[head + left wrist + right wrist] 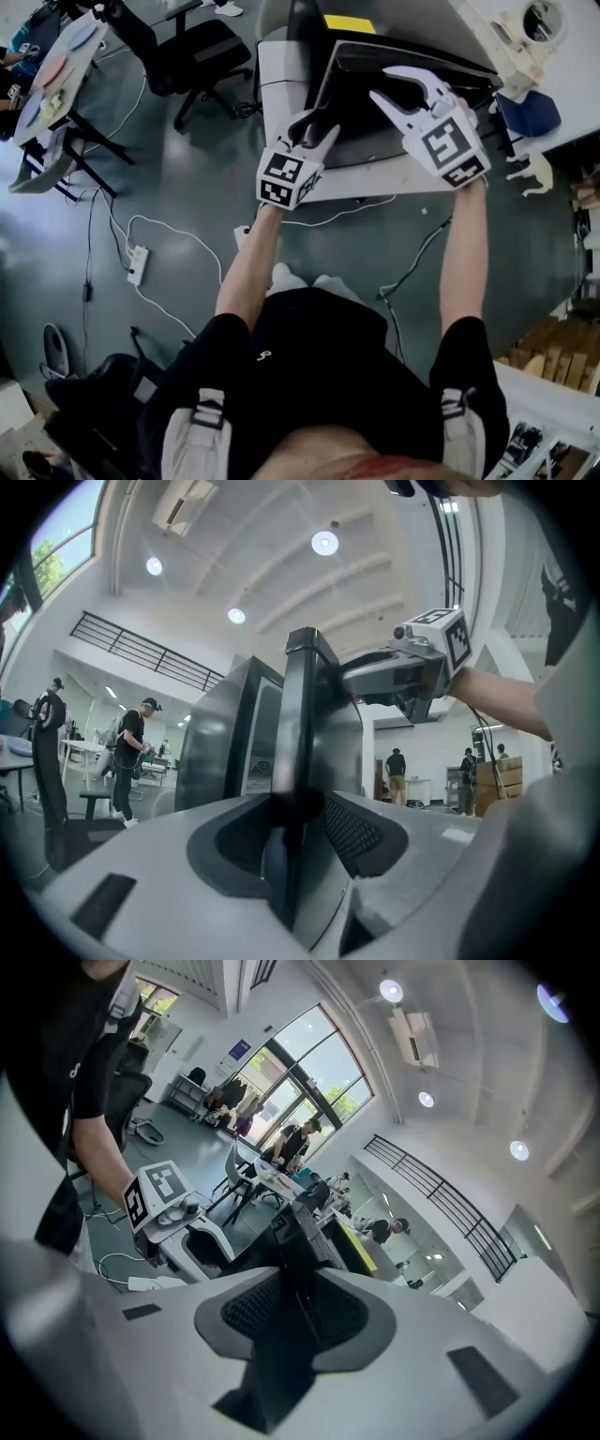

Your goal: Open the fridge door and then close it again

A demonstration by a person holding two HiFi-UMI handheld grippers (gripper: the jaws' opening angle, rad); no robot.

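Large open-plan laboratory hall: high ceiling with round lights, mezzanine railing, tall windows, office chair, work table, trailing power strip.

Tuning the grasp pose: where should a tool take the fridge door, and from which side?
Take the fridge door by its free vertical edge, edge-on, one jaw on each face. The panel is thin, flat and standing open, so it fits the gap; left tool and right tool both clamp it so.

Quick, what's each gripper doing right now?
Left gripper: closed on the fridge door, at its edge.
Right gripper: closed on the fridge door too.
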